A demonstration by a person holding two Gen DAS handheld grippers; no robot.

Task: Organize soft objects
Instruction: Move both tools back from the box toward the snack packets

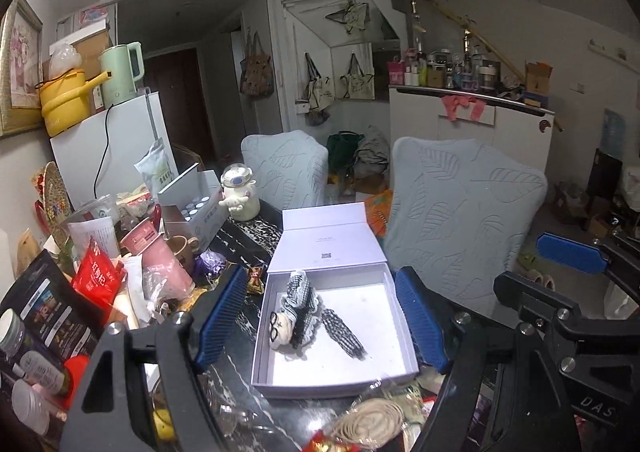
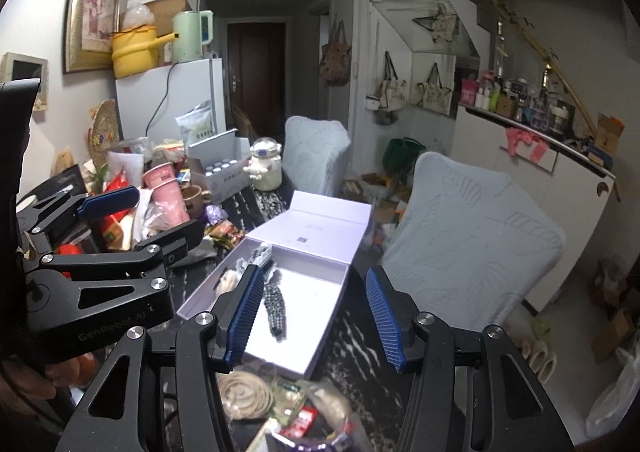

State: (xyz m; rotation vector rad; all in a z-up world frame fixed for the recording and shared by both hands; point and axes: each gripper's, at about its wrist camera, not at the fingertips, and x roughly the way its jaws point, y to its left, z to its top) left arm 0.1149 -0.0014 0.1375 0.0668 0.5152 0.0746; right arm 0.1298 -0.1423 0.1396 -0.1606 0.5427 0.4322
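An open pale lilac box (image 1: 396,376) lies on the dark marbled table, its lid (image 1: 328,240) folded back. Inside lies a small soft doll with a black-and-white checked scarf (image 1: 304,312); it also shows in the right wrist view (image 2: 274,312), partly behind my right gripper's left finger. My left gripper (image 1: 320,324) is open and empty, its blue pads either side of the box. My right gripper (image 2: 316,316) is open and empty over the box's near right corner (image 2: 316,356). The right gripper also shows at the right of the left wrist view (image 1: 572,252).
Clutter fills the table's left: pink cups (image 1: 156,256), a red packet (image 1: 96,276), a white bottle box (image 1: 192,204), a ceramic jar (image 1: 240,192). A coil of cord (image 1: 372,424) lies at the near edge. Two covered chairs (image 1: 460,220) stand beyond the table.
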